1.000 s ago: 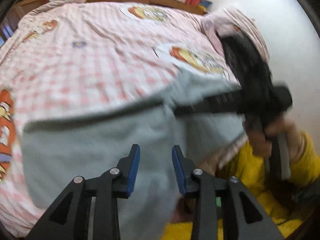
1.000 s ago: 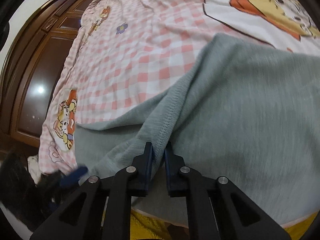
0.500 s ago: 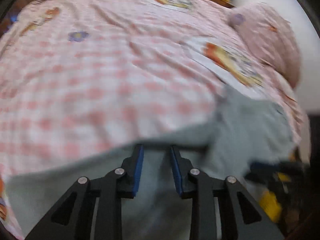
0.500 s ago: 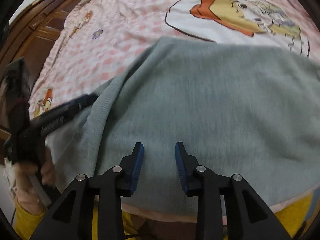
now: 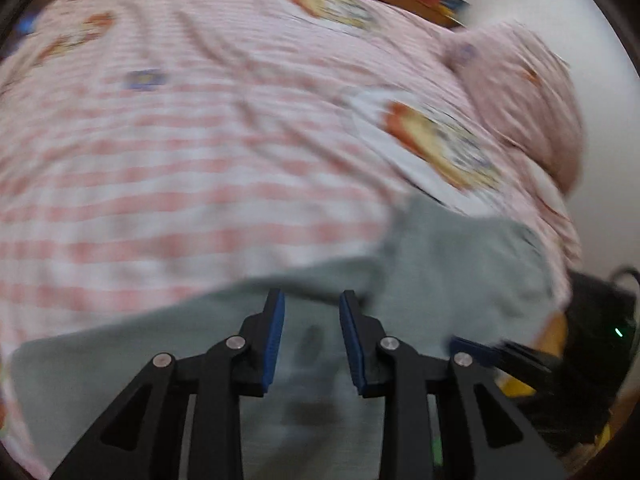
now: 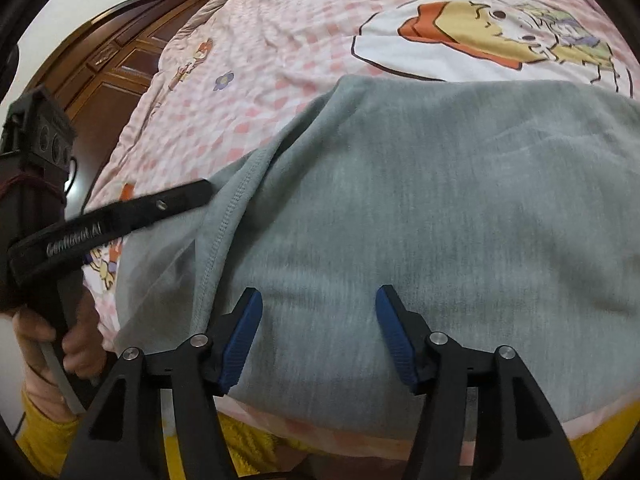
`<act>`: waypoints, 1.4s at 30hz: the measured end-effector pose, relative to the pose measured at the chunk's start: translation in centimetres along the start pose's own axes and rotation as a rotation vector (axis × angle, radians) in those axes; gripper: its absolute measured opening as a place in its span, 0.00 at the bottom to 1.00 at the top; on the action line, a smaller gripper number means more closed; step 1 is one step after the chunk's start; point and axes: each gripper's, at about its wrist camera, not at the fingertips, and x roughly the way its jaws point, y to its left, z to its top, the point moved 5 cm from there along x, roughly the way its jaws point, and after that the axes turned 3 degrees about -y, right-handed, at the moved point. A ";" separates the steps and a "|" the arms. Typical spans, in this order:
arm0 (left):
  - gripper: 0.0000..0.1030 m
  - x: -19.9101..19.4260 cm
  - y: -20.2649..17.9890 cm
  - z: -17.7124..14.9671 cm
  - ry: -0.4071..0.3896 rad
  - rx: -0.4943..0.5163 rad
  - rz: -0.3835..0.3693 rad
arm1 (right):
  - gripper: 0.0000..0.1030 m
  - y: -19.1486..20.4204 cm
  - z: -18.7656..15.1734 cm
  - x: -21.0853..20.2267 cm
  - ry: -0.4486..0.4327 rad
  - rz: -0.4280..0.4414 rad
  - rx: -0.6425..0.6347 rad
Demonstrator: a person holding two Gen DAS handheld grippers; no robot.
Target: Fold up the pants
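Note:
Grey pants (image 6: 440, 200) lie folded on the pink checked bed sheet (image 6: 280, 40), the stitched hem (image 6: 224, 220) on their left side. My right gripper (image 6: 318, 292) hovers over their near part; its jaws are opening, with nothing between the blue pads. In the left wrist view the pants (image 5: 460, 264) fill the lower part, blurred. My left gripper (image 5: 310, 296) stands over their far edge, its jaws slightly apart with a clear gap. One left gripper finger (image 6: 120, 220) reaches to the hem. A right gripper finger (image 5: 516, 360) shows at lower right.
The sheet (image 5: 200, 140) carries cartoon prints (image 6: 500, 28). A pink pillow (image 5: 520, 92) lies at the right by the white wall. A dark wooden wardrobe (image 6: 120, 64) stands left of the bed. A hand (image 6: 76, 340) in a yellow sleeve (image 6: 44, 440) holds the left gripper.
The right gripper has let go of the pants' hem and spread its jaws wide. The pants now lie flat. The left gripper has moved across to the pants' far edge.

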 end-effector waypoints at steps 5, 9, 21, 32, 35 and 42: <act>0.28 4.1 -1.9 0.8 0.079 0.070 0.053 | 0.59 0.0 0.2 -0.3 0.002 0.009 0.027; 0.10 5.8 0.6 2.5 0.046 0.018 0.167 | 0.59 0.7 0.4 -0.9 0.006 -0.019 -0.005; 0.63 -4.4 3.2 -2.1 -0.102 -0.042 0.307 | 0.52 2.8 -1.0 -1.1 -0.004 -0.032 -0.176; 0.67 -8.4 3.2 -10.5 -0.131 -0.140 0.311 | 0.51 6.0 -2.8 0.6 0.091 0.111 -0.256; 0.67 -8.8 2.8 -12.2 -0.130 -0.130 0.305 | 0.51 7.1 -3.3 1.6 0.132 0.145 -0.271; 0.68 -8.9 1.4 -14.0 -0.124 -0.104 0.260 | 0.09 9.5 -2.8 2.8 0.125 0.191 -0.277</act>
